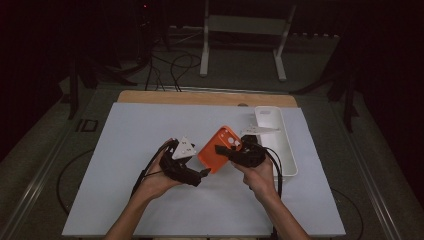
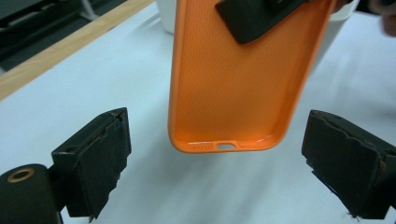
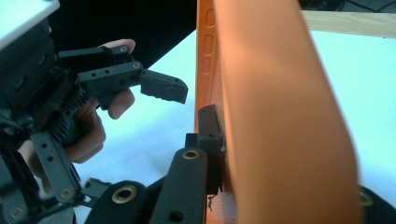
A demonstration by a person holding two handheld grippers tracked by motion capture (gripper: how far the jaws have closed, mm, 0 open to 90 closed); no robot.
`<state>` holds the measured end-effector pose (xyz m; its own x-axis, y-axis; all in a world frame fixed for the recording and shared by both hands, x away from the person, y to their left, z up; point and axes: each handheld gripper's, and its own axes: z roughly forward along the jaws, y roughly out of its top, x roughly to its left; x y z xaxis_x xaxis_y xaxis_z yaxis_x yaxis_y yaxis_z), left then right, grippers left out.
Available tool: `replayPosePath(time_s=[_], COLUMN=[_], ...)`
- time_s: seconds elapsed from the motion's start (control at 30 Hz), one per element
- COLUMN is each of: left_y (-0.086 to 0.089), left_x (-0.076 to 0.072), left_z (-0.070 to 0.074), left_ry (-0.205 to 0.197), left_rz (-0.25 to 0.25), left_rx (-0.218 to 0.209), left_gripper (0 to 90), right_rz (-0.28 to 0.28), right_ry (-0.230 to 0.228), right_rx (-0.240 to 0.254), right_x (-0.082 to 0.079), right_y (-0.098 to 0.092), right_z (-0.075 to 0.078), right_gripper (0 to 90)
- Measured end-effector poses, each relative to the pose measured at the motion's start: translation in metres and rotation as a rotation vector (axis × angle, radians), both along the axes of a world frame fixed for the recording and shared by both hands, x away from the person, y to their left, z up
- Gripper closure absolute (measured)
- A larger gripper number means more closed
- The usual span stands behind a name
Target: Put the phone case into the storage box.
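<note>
High view: orange phone case (image 1: 218, 148) held above white table (image 1: 125, 150) near centre, camera-hole end toward 1 o'clock, long axis running 7 to 1. White tray (image 1: 287, 150) just past it at 3 o'clock.

Left gripper view adds inside of case (image 2: 233, 79) — charging-port end pointing down, hanging between wide-apart jaws, neither pad touching. Left gripper (image 2: 224, 168) released.

Right gripper view gets case (image 3: 261, 116) edge-on — right gripper (image 3: 219, 144) clenched on its wall. Left gripper (image 3: 161, 88) at 9 o'clock.

Lab or recording studio: dark room surrounding a white-covered tabletop (image 1: 150, 150), loose cables (image 1: 172, 67) trailing across the floor, white equipment stand (image 1: 245, 30) sitting behind.
</note>
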<state>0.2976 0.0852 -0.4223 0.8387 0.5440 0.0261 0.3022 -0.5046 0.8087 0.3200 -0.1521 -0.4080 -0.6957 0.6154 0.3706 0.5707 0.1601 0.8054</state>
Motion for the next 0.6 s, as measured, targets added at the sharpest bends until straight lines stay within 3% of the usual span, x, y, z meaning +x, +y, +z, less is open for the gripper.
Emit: replayPosePath(time_s=[0.27,0.6], left_y=[0.0048,0.0094], left_x=[0.0012,0.0016], left_z=[0.0014,-0.0006], left_ry=[0.030,0.045], left_rz=[-0.024,-0.047], left_rx=[-0.046,-0.063], left_gripper=[8.1,8.4], right_rz=[0.030,0.073], right_ry=[-0.025,-0.070], right_rx=[-0.018,-0.048], right_x=[-0.0023,-0.0066], right_y=[-0.0030,-0.0064], right_z=[0.0027,0.0050], right_gripper=[87.6,87.3])
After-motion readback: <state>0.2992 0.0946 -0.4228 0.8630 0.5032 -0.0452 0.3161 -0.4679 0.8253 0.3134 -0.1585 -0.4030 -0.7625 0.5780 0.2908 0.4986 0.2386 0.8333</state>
